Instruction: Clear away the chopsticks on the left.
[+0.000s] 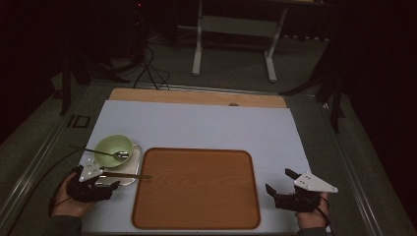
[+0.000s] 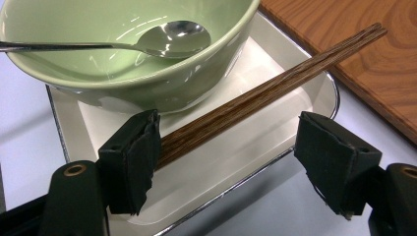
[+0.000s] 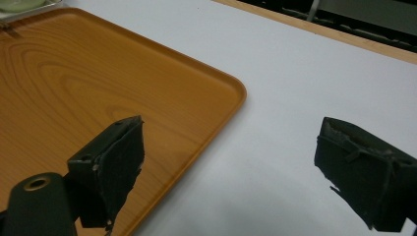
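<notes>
- Surrounding the work area is a dark room with a grey carpeted floor [image 1: 231, 64], where a white metal table frame [image 1: 233, 27] stands well beyond both grippers and black cables [image 1: 147, 69] trail across the floor ahead of the left one.
- A pale wooden table top [image 1: 196, 97] carries a light blue-grey mat [image 1: 206, 125] that reaches out under both tools.
- A rectangular orange-brown wooden tray [image 1: 196, 189] with rounded corners lies on the mat between the two grippers.
- A small white enamelled metal tray [image 2: 246, 147] sits directly in front of the left gripper [image 2: 228, 162], just beside the wooden tray.
- A pale green ceramic bowl [image 2: 118, 73] rests on that white tray, just past the left gripper's tips.
- A pair of dark brown wooden chopsticks [image 2: 265, 91] lies across the white tray, far ends over the wooden tray's edge; the near ends touch the left gripper's one pad, the jaws spread wide and not clamping.
- A shiny metal spoon [image 2: 172, 39] rests inside the bowl.
- The right gripper [image 3: 231, 162] holds its jaws wide apart over the mat, at the wooden tray's corner, gripping nothing.
</notes>
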`<action>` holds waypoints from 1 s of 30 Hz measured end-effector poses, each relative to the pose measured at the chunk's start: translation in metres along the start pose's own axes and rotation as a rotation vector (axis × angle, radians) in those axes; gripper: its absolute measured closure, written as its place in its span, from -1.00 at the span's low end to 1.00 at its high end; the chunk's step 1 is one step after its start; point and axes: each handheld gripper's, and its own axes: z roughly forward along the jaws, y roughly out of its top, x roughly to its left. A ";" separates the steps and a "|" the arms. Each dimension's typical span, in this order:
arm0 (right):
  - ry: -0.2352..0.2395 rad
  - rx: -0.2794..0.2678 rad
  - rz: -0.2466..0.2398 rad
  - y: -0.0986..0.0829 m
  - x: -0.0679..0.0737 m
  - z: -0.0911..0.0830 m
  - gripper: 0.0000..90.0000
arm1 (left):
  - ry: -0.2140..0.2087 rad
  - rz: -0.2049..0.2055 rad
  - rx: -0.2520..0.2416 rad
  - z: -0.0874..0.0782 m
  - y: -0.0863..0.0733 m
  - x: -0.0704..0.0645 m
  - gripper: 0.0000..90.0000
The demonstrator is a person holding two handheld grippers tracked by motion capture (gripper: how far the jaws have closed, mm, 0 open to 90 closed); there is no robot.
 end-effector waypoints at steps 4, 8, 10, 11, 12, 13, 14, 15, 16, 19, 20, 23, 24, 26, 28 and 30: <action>-0.001 -0.003 0.002 0.000 0.000 0.000 -0.76 | 0.003 0.005 0.000 0.000 0.000 0.000 -0.46; 0.000 -0.002 0.002 0.000 0.000 0.000 -0.76 | 0.001 0.004 0.002 0.000 0.000 0.000 -0.46; 0.000 -0.002 0.001 0.000 0.000 0.000 -0.76 | -0.001 0.004 0.002 0.001 0.000 0.000 -0.46; 0.000 -0.003 0.002 0.000 0.000 0.000 -0.76 | -0.004 0.003 0.005 0.000 0.000 0.000 -0.45; 0.000 -0.003 0.003 0.000 0.000 -0.001 -0.76 | -0.008 0.001 0.007 0.001 -0.001 0.000 -0.44; 0.000 -0.003 0.004 0.000 0.000 -0.001 -0.76 | -0.010 0.002 0.012 0.001 -0.001 0.000 -0.44; 0.000 -0.004 0.005 0.000 0.000 -0.001 -0.76 | -0.013 0.004 0.016 0.001 -0.001 0.000 -0.43; 0.000 -0.004 0.005 0.000 0.000 -0.001 -0.76 | -0.015 0.004 0.019 0.001 -0.001 -0.001 -0.42; -0.001 -0.004 0.006 0.000 0.000 -0.001 -0.76 | -0.014 0.004 0.021 0.001 -0.002 -0.001 -0.40; -0.003 -0.006 0.006 0.000 0.000 -0.002 -0.76 | -0.018 0.006 0.026 -0.001 -0.003 -0.001 -0.31; -0.004 -0.006 0.007 0.000 -0.001 -0.002 -0.76 | -0.019 0.005 0.027 -0.002 -0.004 -0.001 -0.28; -0.005 -0.007 0.009 -0.001 -0.001 -0.002 -0.76 | -0.023 0.006 0.031 -0.004 -0.007 0.001 -0.16; -0.005 -0.007 0.009 -0.001 -0.001 -0.002 -0.76 | -0.023 0.006 0.031 -0.004 -0.007 0.001 -0.12; -0.004 -0.007 0.009 -0.001 -0.001 -0.002 -0.76 | -0.032 0.007 0.026 -0.005 -0.007 0.002 -0.03; -0.003 -0.006 0.009 -0.001 -0.001 -0.002 -0.76 | -0.040 0.014 0.024 -0.006 -0.007 0.001 0.05; -0.002 -0.006 0.009 -0.001 -0.001 -0.002 -0.76 | -0.047 0.023 0.022 -0.006 -0.007 0.000 0.13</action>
